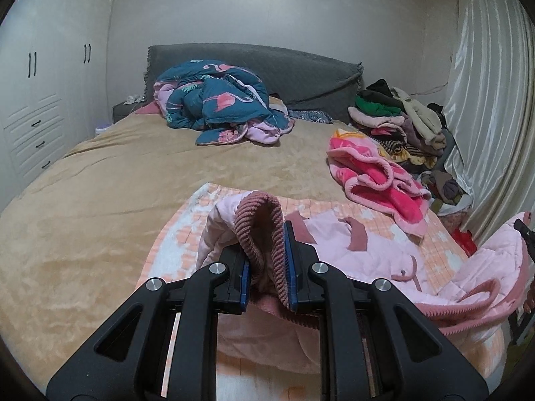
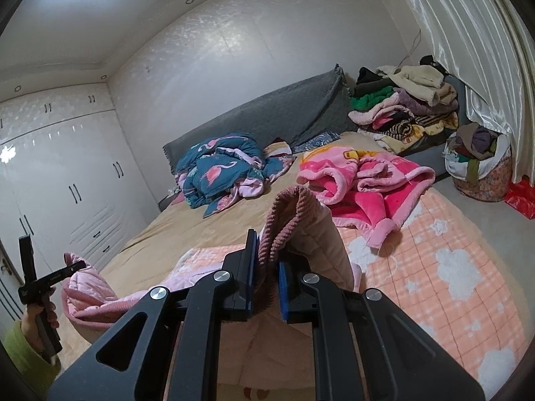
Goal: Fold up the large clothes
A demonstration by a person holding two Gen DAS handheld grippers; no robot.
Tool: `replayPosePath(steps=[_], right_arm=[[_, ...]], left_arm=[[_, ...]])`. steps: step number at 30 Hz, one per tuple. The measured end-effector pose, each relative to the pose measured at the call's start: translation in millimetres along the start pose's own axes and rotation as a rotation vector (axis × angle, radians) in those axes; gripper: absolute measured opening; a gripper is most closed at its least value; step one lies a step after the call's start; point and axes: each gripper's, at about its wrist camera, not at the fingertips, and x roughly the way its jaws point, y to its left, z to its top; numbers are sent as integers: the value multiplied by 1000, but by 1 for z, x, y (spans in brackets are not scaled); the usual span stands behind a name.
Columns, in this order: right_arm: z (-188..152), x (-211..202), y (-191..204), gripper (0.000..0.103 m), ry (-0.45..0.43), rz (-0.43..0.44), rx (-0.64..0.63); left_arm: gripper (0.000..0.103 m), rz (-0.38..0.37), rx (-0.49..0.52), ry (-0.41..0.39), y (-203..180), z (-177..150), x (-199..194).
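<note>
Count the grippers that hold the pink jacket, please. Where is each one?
2. The left gripper is shut on a ribbed cuff of the pink jacket. The right gripper is shut on another ribbed cuff. The jacket hangs between them above the bed.

no text, label, brand, number or sign can be read in either view. the prints on the bedding and blankets are pictures only, flamingos and clouds, with no lettering that can be made out.
</note>
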Motion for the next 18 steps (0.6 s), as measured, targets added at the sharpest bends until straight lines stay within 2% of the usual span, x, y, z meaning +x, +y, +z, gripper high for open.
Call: replayPosePath(steps=[18], right_arm=[[-8,78,-38,11,62,-98,94]], left_arm=[[10,34,45,8,2,2,71]])
